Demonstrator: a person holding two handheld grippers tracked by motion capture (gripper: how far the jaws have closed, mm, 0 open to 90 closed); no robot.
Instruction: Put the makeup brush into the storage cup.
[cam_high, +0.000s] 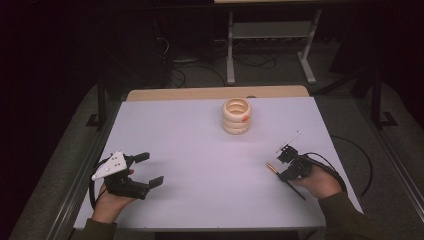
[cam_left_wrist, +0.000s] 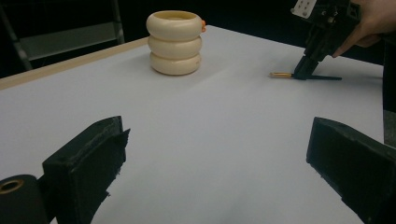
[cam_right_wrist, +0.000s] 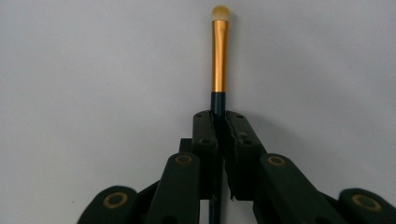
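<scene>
A cream ringed holder (cam_high: 236, 116) stands on the table (cam_high: 200, 150).

The brush (cam_right_wrist: 219, 51) handle disappears between the right tongs (cam_right_wrist: 218, 116), so its tail end is cut off at the bottom edge. The orange bit on the ring stack (cam_high: 236, 116) is too small to make out.

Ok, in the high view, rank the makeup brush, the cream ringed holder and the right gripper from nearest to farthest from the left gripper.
1. Cream ringed holder: up and to the right of the left gripper, at the table's far middle.
2. Makeup brush: across the table on the right, its gold tip pointing left.
3. Right gripper: just beyond the tip, jaws shut on the brush handle.
Holder and brush are fairly close to call.
</scene>
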